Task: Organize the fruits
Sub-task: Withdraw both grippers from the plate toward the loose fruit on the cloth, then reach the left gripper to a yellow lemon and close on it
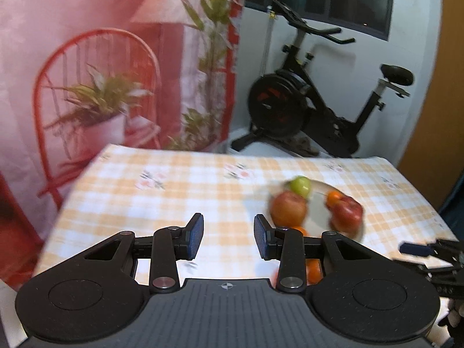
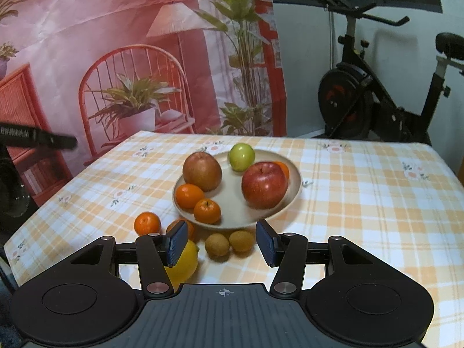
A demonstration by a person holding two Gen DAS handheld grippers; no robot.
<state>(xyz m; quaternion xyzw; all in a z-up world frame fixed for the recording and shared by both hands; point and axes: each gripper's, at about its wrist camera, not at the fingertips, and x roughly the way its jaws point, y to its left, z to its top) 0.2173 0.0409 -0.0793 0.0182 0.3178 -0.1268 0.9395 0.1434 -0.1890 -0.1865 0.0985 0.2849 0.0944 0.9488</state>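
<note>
A cream plate (image 2: 233, 203) on the checked tablecloth holds a brown apple (image 2: 202, 171), a green apple (image 2: 242, 156), a red apple (image 2: 264, 185) and three mandarins (image 2: 190, 195). In front of the plate lie a loose mandarin (image 2: 147, 224), a lemon (image 2: 185, 264) and two small brown fruits (image 2: 217, 245). My right gripper (image 2: 221, 242) hovers open just above the brown fruits, empty. My left gripper (image 1: 229, 237) is open and empty over bare cloth, left of the blurred plate (image 1: 319, 217).
A printed pink backdrop (image 2: 116, 58) hangs behind the table's far edge. An exercise bike (image 2: 377, 92) stands at the back right. The right side of the tablecloth (image 2: 377, 203) is bare. Part of the left tool's black body (image 2: 43, 139) shows at the left.
</note>
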